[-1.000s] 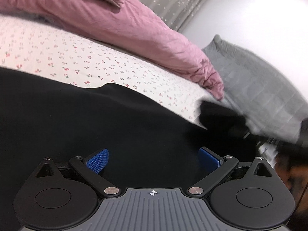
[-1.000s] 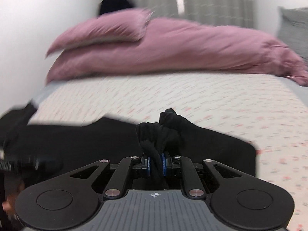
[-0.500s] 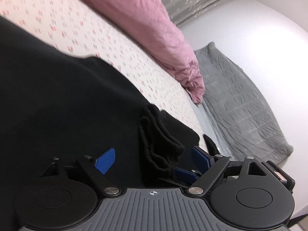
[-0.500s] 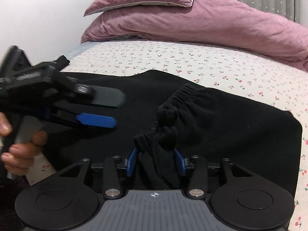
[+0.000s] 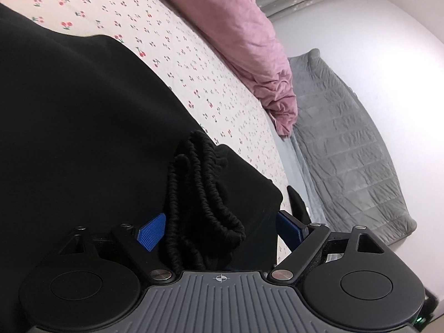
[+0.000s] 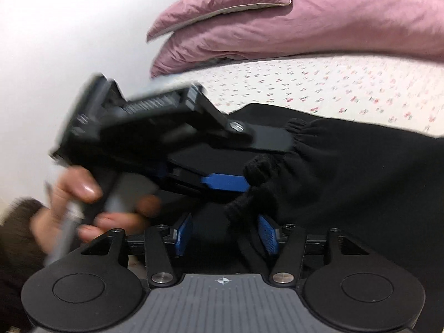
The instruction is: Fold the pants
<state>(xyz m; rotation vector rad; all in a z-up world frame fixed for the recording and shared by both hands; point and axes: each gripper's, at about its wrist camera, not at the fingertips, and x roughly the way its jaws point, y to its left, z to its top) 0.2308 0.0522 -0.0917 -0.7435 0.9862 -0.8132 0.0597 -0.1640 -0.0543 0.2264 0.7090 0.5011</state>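
Left gripper (image 5: 219, 230) wide, jaws closing; right gripper (image 6: 226, 234) jaws opening; left hand (image 6: 91, 208) grips handle.

pink duvet (image 5: 249, 41), grey blanket (image 5: 347, 138)

I'm looking along my left gripper (image 5: 222, 229): black linkage arms with silver screws, blue ribbed pads, a grey ridged body bearing a crosshair mark. My right gripper (image 6: 226, 234) is showing the same build. A dark brown sleeve (image 6: 16, 222) is covering my left wrist.
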